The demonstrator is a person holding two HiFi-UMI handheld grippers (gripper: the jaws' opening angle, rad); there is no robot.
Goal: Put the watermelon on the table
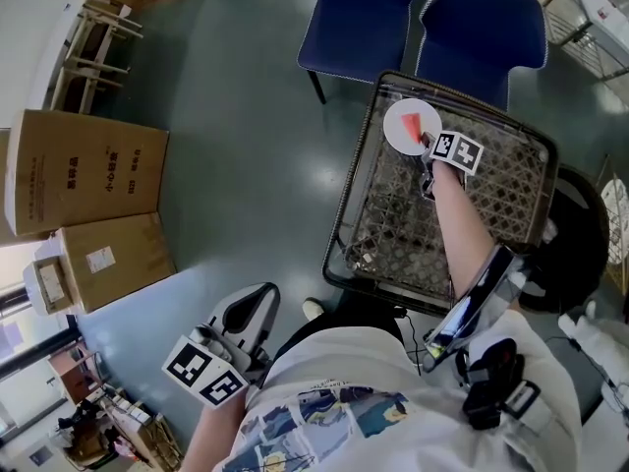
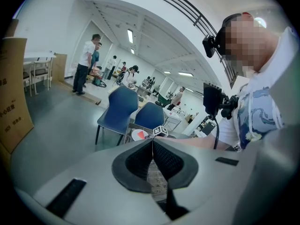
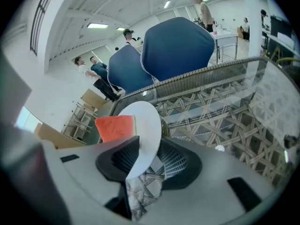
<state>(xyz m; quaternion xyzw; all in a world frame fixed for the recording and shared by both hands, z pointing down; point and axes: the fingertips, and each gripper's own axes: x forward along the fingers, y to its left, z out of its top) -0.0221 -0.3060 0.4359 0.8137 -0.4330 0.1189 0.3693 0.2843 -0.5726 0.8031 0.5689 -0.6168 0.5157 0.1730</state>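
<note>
Since the watermelon slice sits on its white plate at the far corner of the woven, basket-walled table, the placing looks all but done. Your right hand-held gripper has its jaws spread, with the plate's rim between them and a gap on one side. I can't tell whether the plate lies flat. What's left is to draw that gripper clear. The plate carries only the slice. Your left hand-held gripper is pressed together on nothing, low at your side.
</note>
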